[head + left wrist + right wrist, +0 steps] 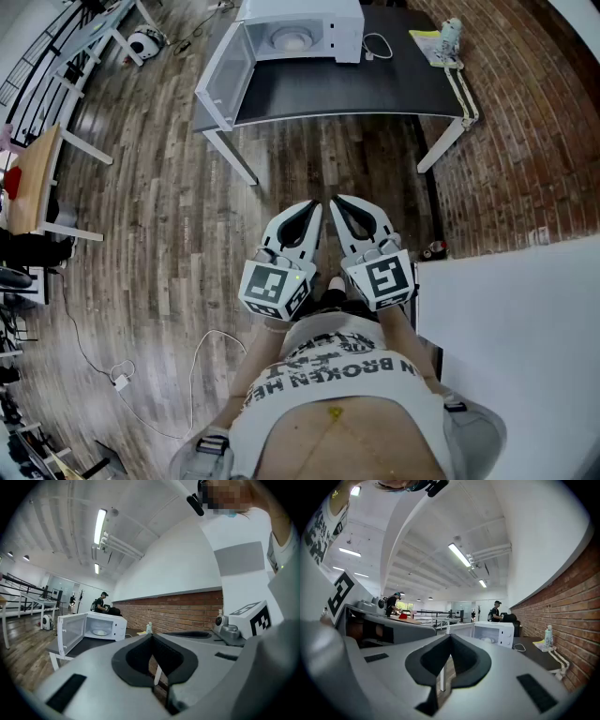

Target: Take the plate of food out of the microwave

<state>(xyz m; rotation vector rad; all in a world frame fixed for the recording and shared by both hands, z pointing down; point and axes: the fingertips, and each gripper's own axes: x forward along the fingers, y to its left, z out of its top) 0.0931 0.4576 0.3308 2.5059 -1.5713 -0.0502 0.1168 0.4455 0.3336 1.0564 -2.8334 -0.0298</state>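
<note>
While the plate [292,39] lies well ahead, left tongs [314,205] and right tongs [336,201] are pressed together (empty).

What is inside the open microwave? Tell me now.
A white plate lies inside the microwave, on its floor; the door stands open. Whether food is on it is too small to tell.

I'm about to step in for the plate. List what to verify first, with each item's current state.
1. Microwave door open: ok.
2. Plate visible inside: ok. Food on it: cannot tell.
3. Left gripper empty: ok. Fingers apart for a grasp: not ok, they are together.
4. Right gripper empty: ok. Fingers apart: not ok, together.
5. Close enough to reach in: not ok; bare floor lies between the grippers and the table.
</note>
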